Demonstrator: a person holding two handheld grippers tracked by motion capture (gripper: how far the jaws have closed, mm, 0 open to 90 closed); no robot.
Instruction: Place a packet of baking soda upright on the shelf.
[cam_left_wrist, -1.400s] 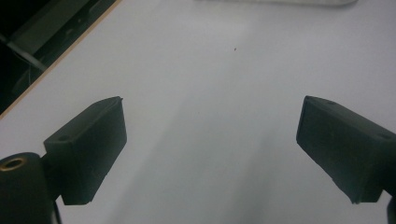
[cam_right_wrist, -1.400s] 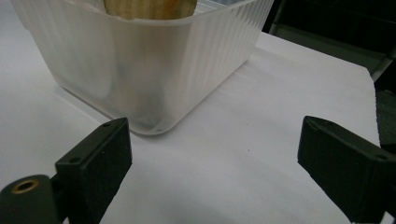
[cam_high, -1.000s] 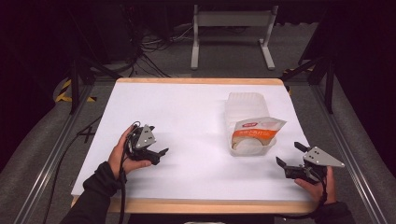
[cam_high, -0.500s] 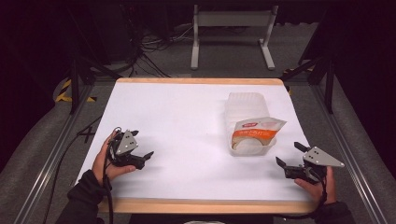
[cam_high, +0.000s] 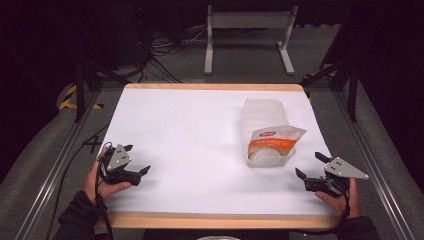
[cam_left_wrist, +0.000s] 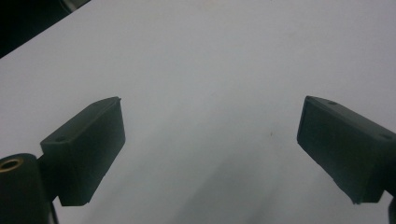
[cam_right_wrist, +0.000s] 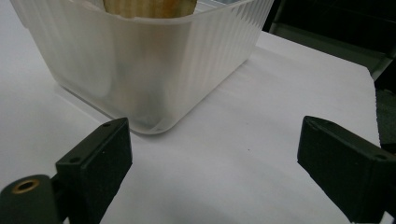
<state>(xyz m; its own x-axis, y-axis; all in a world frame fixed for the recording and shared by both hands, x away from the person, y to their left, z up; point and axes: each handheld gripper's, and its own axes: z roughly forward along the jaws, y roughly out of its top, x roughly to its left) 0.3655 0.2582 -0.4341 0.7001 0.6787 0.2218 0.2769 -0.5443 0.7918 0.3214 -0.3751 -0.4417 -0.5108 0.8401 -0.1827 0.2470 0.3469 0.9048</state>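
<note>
My right gripper (cam_high: 311, 169), jaws spread wide and holding nothing, rests at the lower right of the high view, its tips aimed up and to the left at the clear plastic tub (cam_high: 266, 130). The tub stands just right of centre on the white table (cam_high: 190, 135), its long axis running away from me toward the top of the frame, with an orange-and-white food pouch (cam_high: 274, 141) propped in its near end. In the right gripper view, the tub's (cam_right_wrist: 140, 60) near corner sits just beyond my left jaw. My left gripper (cam_high: 136, 161), also spread and empty, lies at the lower left over bare tabletop, well apart from the tub. The right hand (cam_high: 340, 195) is clearly nearer, so any reach looks like its job.
</note>
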